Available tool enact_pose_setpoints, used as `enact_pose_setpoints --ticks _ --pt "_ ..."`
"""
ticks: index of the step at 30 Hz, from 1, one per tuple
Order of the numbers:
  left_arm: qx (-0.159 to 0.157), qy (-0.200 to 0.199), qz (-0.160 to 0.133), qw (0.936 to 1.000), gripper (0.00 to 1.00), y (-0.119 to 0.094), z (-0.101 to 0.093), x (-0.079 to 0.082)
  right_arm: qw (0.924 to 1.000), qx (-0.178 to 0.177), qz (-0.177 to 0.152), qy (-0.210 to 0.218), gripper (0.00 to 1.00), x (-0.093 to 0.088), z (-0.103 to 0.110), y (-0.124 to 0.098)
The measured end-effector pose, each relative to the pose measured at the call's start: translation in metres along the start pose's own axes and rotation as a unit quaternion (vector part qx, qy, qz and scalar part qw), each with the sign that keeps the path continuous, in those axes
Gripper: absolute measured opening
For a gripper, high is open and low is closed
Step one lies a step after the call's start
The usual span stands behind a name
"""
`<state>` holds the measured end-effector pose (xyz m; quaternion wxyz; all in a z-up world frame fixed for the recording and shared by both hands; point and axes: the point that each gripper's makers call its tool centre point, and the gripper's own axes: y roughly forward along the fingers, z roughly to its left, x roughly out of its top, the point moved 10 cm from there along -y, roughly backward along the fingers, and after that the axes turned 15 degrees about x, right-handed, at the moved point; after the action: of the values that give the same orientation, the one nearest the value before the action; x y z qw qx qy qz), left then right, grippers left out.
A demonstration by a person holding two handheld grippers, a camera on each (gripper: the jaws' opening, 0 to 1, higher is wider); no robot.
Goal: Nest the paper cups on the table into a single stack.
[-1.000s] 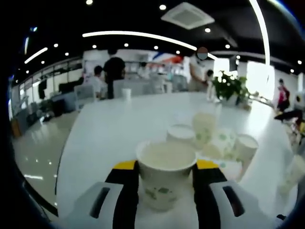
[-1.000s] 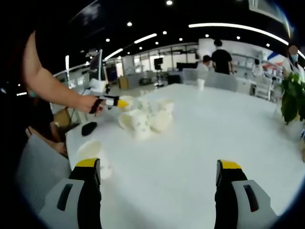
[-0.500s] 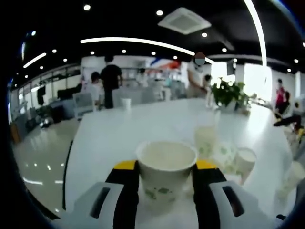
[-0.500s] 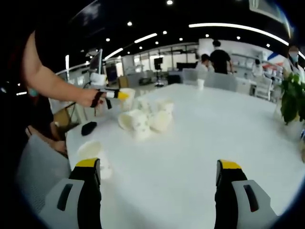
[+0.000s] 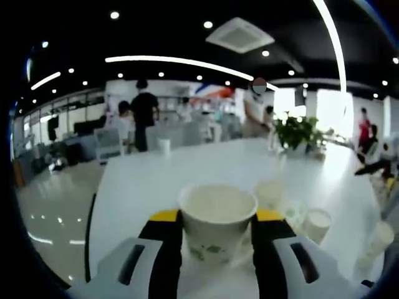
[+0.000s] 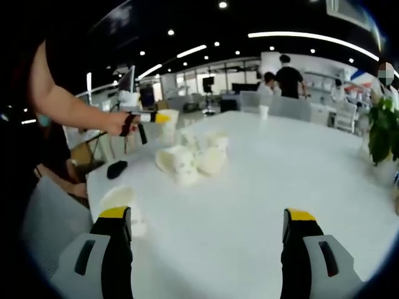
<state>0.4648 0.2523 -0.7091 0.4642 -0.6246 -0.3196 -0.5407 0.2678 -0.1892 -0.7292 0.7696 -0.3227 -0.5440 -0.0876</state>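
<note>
An open office with a dark ceiling, ceiling lights, glossy floor and potted plant.

I read this as an open-plan office: long white worktop, ceiling air vent, strip lights, monitor, potted plant, people standing at far desks.

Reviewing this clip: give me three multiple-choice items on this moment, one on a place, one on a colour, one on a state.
1. Where is the potted plant?
A. on the white table's far right
B. on the floor
C. beside the black object

2. What colour are the tips of the right gripper?
A. red
B. yellow
C. blue

3. What is the left gripper doing?
A. hanging open
B. gripping a paper cup
C. holding a plant

Answers: 1 A, it stands near the table's right edge; 2 B, yellow caps show; 3 B, its jaws flank the cup.
</note>
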Motion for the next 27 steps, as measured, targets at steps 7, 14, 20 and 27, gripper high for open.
enact_pose_setpoints --ticks 7,14,20,27 --pt "-0.006 -0.005 -0.007 0.9999 0.42 -0.001 0.001 0.005 1.0 0.0 0.004 -0.004 1.0 0.001 -0.002 -0.001" --pt "-0.012 -0.006 -0.015 0.9998 0.41 -0.002 -0.001 0.01 1.0 0.002 0.004 -0.006 1.0 0.001 -0.003 0.0" --pt "-0.022 -0.004 -0.025 0.9994 0.41 -0.003 -0.009 0.019 1.0 0.004 0.005 -0.007 1.0 0.0 -0.003 0.0" --pt "-0.031 -0.011 -0.03 0.999 0.41 -0.004 -0.014 0.022 0.9999 0.003 0.007 -0.011 1.0 0.0 -0.004 0.0"
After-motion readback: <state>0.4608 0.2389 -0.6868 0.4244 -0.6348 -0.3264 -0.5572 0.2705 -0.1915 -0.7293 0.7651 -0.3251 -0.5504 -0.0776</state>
